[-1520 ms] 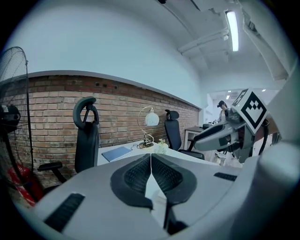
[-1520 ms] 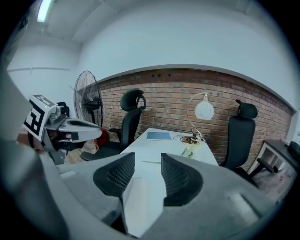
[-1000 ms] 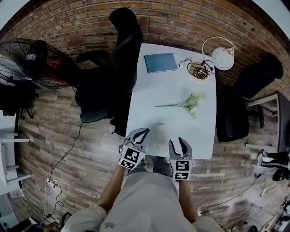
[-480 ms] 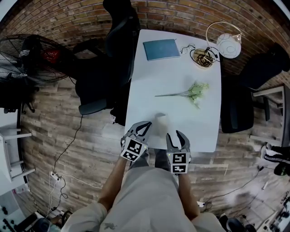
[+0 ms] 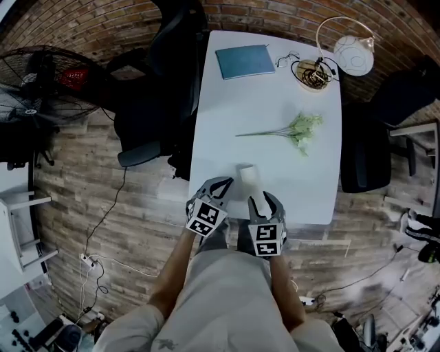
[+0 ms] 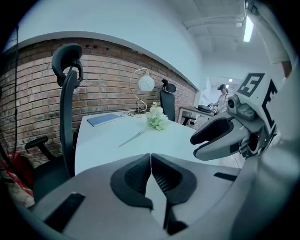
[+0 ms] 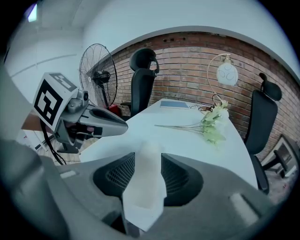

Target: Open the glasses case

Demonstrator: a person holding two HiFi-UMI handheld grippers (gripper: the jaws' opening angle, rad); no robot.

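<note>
White glasses case clamped between right gripper jaws, far end jutting past tips; looks shut, lid seam unclear. Left gripper jaws pressed together, empty, just left of case. Beyond tips: white table, flower sprig, blue notebook, lamp. Brick wall, fan.
</note>
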